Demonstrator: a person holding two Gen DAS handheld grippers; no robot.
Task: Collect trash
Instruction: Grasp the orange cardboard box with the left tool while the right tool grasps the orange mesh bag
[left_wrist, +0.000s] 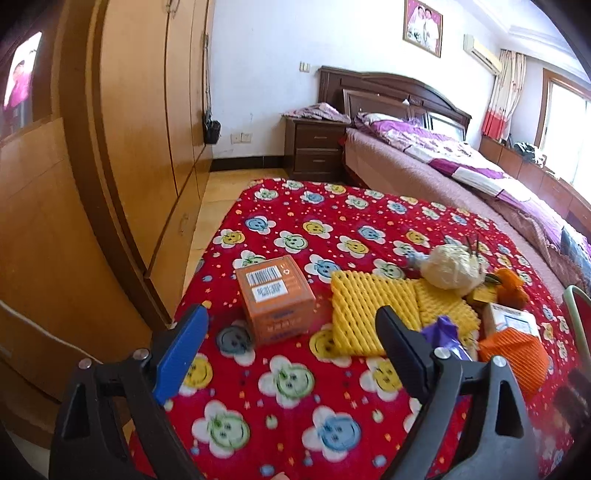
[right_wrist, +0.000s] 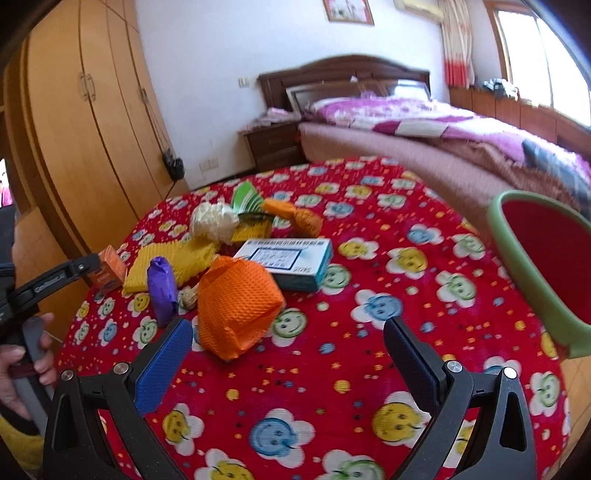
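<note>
Status: collection has not visibly begun. The left gripper (left_wrist: 291, 332) hovers above the red flower-print blanket (left_wrist: 295, 406) with its jaws spread wide and nothing between them; the right gripper (right_wrist: 288, 347) is likewise released and empty, positioned over bare blanket near the camera. All trash items remain on the blanket in one loose cluster. In the left wrist view, the orange carton (left_wrist: 275, 302) with barcode labels stands just beyond the left gripper, slightly apart from the rest, at the left end of the cluster. To its right lies the yellow foam net (left_wrist: 369, 314), and farther back sits the cream foam ball (left_wrist: 450, 267). In the right wrist view, the orange foam net (right_wrist: 236, 299) is the nearest item, just beyond the blue pad of the right gripper; the purple wrapper (right_wrist: 162, 288) stands to its left, and the blue-and-white flat box (right_wrist: 291, 260) lies directly behind it. Further orange pieces (right_wrist: 295, 216) and a green paper item (right_wrist: 245, 199) rest at the far end. The red bin with green rim (right_wrist: 532, 280) stands at the right edge of the blanket; the visible part of its interior shows no items, though most of it is out of frame. Judgement: every item is still to be picked up and transferred; the orange carton and the orange foam net are the closest candidates for the respective grippers.
</note>
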